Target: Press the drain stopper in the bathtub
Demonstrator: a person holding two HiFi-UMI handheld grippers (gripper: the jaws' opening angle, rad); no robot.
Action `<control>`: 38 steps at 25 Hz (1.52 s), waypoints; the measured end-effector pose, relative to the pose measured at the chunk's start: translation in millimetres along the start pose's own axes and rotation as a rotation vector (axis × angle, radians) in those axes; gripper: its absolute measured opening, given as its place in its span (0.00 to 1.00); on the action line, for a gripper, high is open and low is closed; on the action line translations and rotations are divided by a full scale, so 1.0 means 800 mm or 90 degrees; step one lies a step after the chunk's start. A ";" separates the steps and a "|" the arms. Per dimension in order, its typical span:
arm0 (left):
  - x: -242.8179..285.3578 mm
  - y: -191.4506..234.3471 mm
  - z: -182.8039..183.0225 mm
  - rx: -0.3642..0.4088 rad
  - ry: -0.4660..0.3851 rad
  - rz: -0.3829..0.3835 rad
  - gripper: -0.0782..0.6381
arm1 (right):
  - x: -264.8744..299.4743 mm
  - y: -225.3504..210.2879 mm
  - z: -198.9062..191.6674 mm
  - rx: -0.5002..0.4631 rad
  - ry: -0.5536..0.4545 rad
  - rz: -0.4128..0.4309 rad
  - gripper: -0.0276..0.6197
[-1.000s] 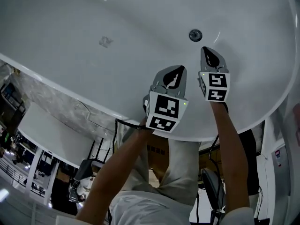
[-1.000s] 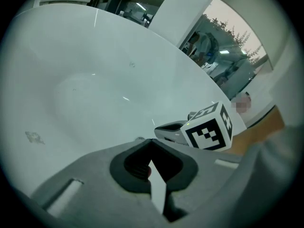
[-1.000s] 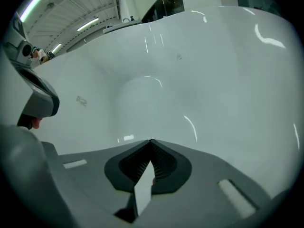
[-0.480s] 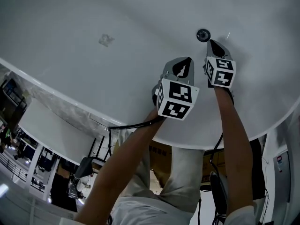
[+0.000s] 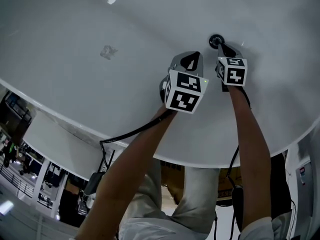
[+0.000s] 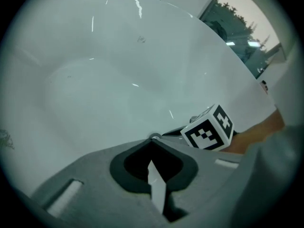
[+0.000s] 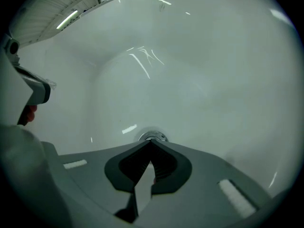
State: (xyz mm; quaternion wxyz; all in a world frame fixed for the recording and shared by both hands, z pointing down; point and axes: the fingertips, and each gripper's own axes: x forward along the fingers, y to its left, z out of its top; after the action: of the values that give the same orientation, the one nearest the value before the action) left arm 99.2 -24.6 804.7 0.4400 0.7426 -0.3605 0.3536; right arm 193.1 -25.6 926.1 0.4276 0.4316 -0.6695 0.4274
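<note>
Change: the right gripper (image 5: 222, 45) has closed in on the drain stopper (image 5: 215, 40) over the last second; it was short of it, and now its tip sits at the stopper's rim; the left gripper (image 5: 192, 59) has come forward alongside
Meaning: the approach looks finished and the press itself is the step in hand; whether the stopper has gone down yet I cannot tell
Right jaws: pressed together with nothing between them; in the right gripper view the closed tip points straight at the stopper, touching it or just short
Left jaws: also together and empty; held just beside the right gripper, away from the stopper
Stopper: a small dark metal-rimmed disc low in the bathtub (image 5: 100, 14)
Bathtub contents: only the stopper and a faint grey mark (image 5: 106, 51) on the white wall; no water visible
</note>
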 end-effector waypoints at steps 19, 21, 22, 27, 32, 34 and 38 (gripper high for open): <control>0.029 0.007 -0.027 0.020 0.045 -0.026 0.11 | 0.050 0.003 -0.021 0.020 0.053 -0.016 0.05; 0.028 0.007 -0.028 0.022 0.048 -0.027 0.11 | 0.050 0.003 -0.022 0.017 0.057 -0.029 0.05; 0.029 0.007 -0.030 0.022 0.049 -0.028 0.11 | 0.051 0.003 -0.023 0.016 0.060 -0.034 0.05; 0.033 0.007 -0.031 0.023 0.049 -0.023 0.11 | 0.054 -0.002 -0.021 0.033 0.064 -0.052 0.05; 0.022 0.004 -0.026 0.040 0.060 -0.014 0.11 | 0.029 0.002 -0.015 0.033 0.079 -0.026 0.05; 0.020 0.012 -0.023 0.036 0.061 -0.005 0.11 | 0.022 0.009 -0.015 0.064 0.076 -0.013 0.05; 0.012 0.007 -0.011 0.048 0.057 -0.005 0.11 | 0.000 0.009 0.002 0.085 0.047 -0.006 0.05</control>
State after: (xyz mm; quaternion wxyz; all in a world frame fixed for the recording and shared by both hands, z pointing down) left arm 97.0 -21.0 818.1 0.4286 0.7434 -0.3244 0.3980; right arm 186.0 -24.8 924.1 0.4240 0.4466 -0.6213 0.4845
